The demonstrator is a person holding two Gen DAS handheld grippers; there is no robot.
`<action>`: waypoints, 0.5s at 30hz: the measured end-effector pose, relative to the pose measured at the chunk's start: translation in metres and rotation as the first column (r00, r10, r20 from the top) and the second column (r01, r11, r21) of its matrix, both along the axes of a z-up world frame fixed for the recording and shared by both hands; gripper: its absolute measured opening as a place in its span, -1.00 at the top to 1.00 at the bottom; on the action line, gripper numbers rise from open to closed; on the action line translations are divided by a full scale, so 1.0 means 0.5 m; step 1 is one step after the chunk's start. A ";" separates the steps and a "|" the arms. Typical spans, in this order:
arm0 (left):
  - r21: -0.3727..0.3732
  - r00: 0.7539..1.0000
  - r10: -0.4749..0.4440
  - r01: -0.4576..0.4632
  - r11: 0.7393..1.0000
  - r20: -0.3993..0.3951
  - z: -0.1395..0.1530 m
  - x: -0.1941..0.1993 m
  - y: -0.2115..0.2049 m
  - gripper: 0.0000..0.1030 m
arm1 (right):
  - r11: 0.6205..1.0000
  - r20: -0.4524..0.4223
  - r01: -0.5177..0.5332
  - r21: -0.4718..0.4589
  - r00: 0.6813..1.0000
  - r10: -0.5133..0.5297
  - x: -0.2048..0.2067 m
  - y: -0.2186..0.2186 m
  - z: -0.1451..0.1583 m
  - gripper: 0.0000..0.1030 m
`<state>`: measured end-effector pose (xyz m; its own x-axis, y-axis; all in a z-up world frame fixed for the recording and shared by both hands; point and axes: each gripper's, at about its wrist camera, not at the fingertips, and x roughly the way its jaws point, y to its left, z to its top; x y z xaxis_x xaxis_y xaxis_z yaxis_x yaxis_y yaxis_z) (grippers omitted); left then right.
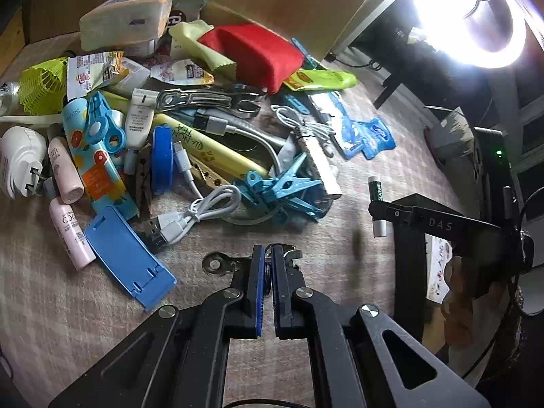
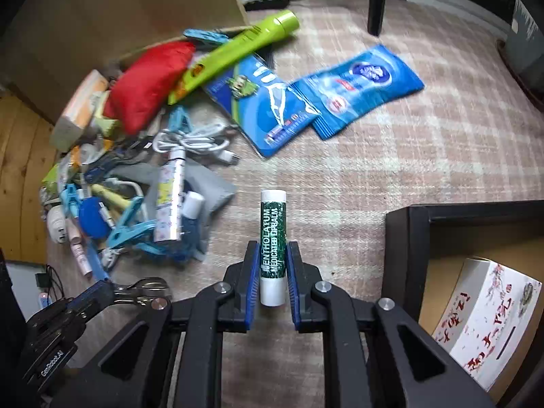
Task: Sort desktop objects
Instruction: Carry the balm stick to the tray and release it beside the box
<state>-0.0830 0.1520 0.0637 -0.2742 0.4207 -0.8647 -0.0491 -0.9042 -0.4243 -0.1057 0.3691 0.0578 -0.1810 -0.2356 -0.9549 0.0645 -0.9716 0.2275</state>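
My left gripper (image 1: 268,255) is shut on a small metal nail clipper (image 1: 215,265), which lies crosswise between the blue pads just above the checked cloth. The right wrist view shows that same clipper (image 2: 144,289) in the left gripper (image 2: 108,292) at the lower left. My right gripper (image 2: 272,248) is shut on a green lip balm stick (image 2: 272,234) with white ends; the stick points forward along the fingers. In the left wrist view the lip balm (image 1: 375,197) hangs upright in the right gripper (image 1: 382,209) beside a black box.
A heap of small things covers the cloth: a red pouch (image 1: 253,54), a blue phone stand (image 1: 127,255), white cables (image 1: 204,210), blue clothespins (image 1: 289,187) and blue wipe packets (image 2: 360,85). A black box (image 2: 408,224) at the right holds a white printed carton (image 2: 489,323). A bright lamp (image 1: 476,17) glares.
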 end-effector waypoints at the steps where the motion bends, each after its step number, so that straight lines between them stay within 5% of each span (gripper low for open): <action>1: 0.001 1.000 -0.002 0.002 1.000 -0.004 0.003 0.000 0.002 0.94 | 1.000 -0.006 -0.004 -0.006 1.000 0.004 0.007 0.004 0.008 0.70; 15: 0.051 0.987 -0.143 0.147 0.988 -0.071 0.086 0.016 0.104 0.94 | 1.000 -0.068 0.015 -0.003 0.998 -0.016 0.054 0.150 0.114 0.70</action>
<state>-0.0750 0.2043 0.1065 -0.2636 0.5077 -0.8202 -0.2079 -0.8602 -0.4656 -0.0789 0.4441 0.1146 -0.2496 -0.2348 -0.9394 0.0649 -0.9720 0.2257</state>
